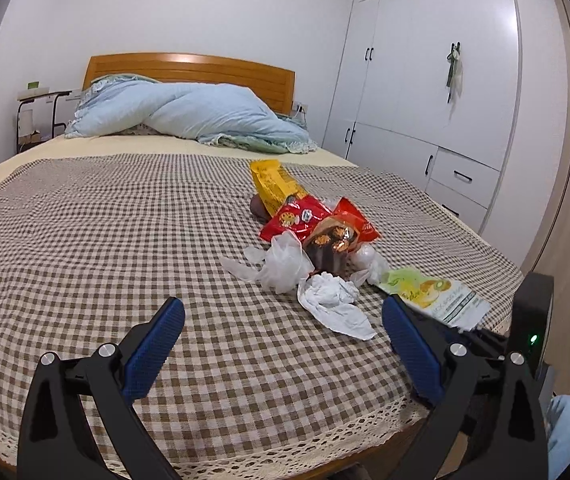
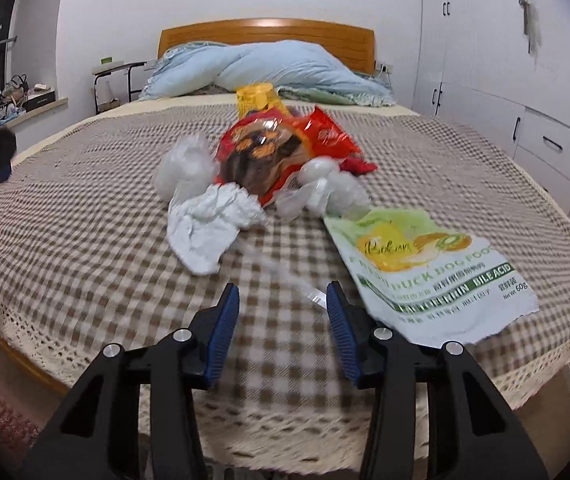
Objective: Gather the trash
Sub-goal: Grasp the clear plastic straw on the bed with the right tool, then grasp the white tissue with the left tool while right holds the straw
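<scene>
Brown-and-cream gingham cloth with a lace hem covers the near end of a bed; a rumpled blue duvet lies against the wooden headboard, and white wardrobes stand to the right.

On the cloth sits a heap of trash running lengthwise away from the foot of the bed. Farthest is a glossy yellow packet, its long axis pointing toward the headboard; then crinkled red snack wrappers, wads of thin translucent plastic, and a crumpled white tissue (soft, matte). Nearest lies a flat, torn-edged dog food pouch, slanting toward the bed's right corner.

The left gripper hovers above the cloth, blue ribbed pads spread wide, empty. The right gripper is parted more narrowly, gripping nothing; its right finger sits just beside the pouch's edge.
</scene>
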{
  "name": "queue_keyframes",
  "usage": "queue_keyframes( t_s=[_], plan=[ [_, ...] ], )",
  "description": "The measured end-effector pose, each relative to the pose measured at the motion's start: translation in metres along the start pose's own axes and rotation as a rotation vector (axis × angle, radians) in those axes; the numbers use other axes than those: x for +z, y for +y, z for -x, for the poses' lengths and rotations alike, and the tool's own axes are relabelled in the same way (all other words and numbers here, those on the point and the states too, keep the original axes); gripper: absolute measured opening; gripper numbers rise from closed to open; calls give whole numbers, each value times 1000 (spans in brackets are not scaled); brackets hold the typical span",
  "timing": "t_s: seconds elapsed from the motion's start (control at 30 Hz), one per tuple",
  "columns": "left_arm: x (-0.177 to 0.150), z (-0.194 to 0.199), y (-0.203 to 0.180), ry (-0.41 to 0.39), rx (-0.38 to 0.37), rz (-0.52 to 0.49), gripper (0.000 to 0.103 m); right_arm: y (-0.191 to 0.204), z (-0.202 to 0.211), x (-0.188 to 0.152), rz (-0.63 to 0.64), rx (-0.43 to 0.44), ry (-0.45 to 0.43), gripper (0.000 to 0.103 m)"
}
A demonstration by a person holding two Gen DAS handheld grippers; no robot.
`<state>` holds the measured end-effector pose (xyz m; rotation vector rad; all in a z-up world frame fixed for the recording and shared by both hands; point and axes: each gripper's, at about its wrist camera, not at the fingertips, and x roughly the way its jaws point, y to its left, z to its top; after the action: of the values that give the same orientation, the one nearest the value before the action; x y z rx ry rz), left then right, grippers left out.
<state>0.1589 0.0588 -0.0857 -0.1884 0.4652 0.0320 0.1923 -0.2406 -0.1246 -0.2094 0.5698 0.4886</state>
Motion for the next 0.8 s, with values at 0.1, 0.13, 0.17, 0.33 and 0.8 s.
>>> queue_keyframes(
  t_s=[0.1,0.13,0.17,0.33,0.8],
  plan=[
    [0,-7,0,23,3,6,96,-5,-3,4,15,6,-2,45],
    [0,-10,1,30,4,8,96,-6,-9,6,30,10,11,45],
    [0,-12,1,39,5,10,96,-7,-12,6,45,6,17,45],
    [-1,-23,-2,67,1,9,96,-19,-35,6,44,87,87,36],
    [-8,-42,-9,107,2,-7,96,-10,10,4,9,150,-37,6]
  ],
)
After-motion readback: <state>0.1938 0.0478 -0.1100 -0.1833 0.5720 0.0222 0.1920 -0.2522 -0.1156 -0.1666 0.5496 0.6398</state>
